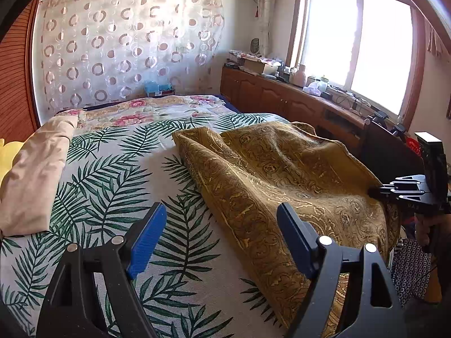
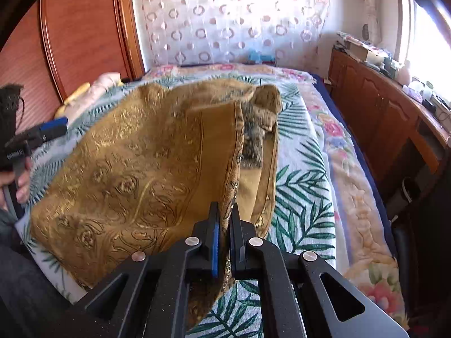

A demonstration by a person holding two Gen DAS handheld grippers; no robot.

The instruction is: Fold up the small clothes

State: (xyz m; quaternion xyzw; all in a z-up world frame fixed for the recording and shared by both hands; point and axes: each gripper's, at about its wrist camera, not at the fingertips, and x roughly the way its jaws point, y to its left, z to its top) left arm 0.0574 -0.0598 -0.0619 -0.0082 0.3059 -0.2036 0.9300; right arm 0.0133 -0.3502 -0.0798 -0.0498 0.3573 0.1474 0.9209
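A golden-brown patterned cloth (image 1: 284,169) lies rumpled on the palm-leaf bedspread (image 1: 107,174). My right gripper (image 2: 225,217) is shut on a lifted edge of this cloth (image 2: 135,169), which rises as a ridge in front of the jaws and partly doubles over itself. In the left wrist view the right gripper (image 1: 373,191) pinches the cloth's right edge. My left gripper (image 1: 218,235) hovers open over the bedspread at the cloth's near left border, nothing between its blue pads (image 1: 146,239). It also shows at the left of the right wrist view as the left gripper (image 2: 53,129), held by a hand (image 2: 17,183).
A beige folded cloth (image 1: 36,174) lies along the bed's left side. A floral quilt (image 1: 157,109) covers the far end. A wooden cabinet (image 1: 282,95) with clutter runs under the window on the right. A wooden headboard panel (image 2: 79,28) stands at the left.
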